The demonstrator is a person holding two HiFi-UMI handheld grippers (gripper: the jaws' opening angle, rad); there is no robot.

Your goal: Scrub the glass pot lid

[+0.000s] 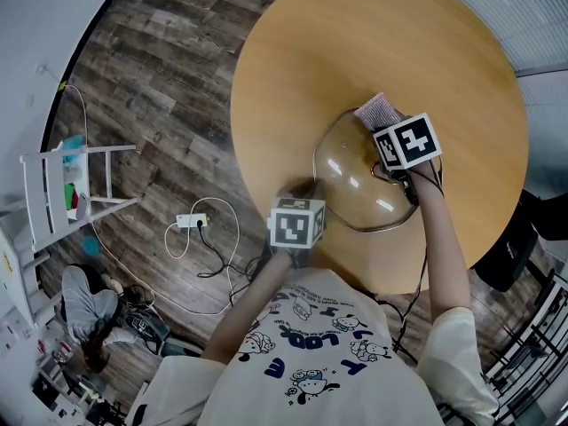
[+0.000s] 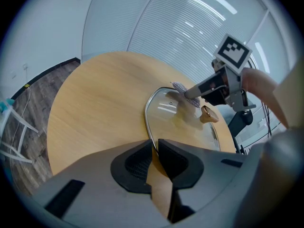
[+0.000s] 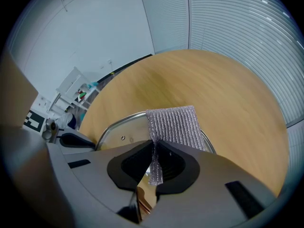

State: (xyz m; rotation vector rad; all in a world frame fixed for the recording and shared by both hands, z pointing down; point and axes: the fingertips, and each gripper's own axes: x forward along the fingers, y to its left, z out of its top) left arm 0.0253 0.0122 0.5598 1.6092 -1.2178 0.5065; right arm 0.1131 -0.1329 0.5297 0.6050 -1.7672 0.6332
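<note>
The glass pot lid [image 1: 355, 183] lies tilted on the round wooden table [image 1: 293, 60], its steel rim [image 2: 148, 122] and tan knob [image 2: 208, 113] showing. My left gripper [image 2: 154, 148] is shut on the lid's near rim and holds it. My right gripper [image 3: 154, 148] is shut on a silver-grey mesh scrub cloth [image 3: 175, 123], which lies spread over the lid's far edge [image 3: 118, 121]. In the head view the cloth [image 1: 380, 111] sits at the lid's far side, just beyond the right gripper's marker cube [image 1: 406, 140]. The left gripper's cube [image 1: 297, 224] is at the lid's near left edge.
The table's near edge runs just under the lid. On the wood-pattern floor to the left are a white rack [image 1: 75, 185] and a power strip with cables [image 1: 191, 222]. A dark chair [image 1: 510, 254] stands at the right. Window blinds [image 2: 199, 27] lie beyond the table.
</note>
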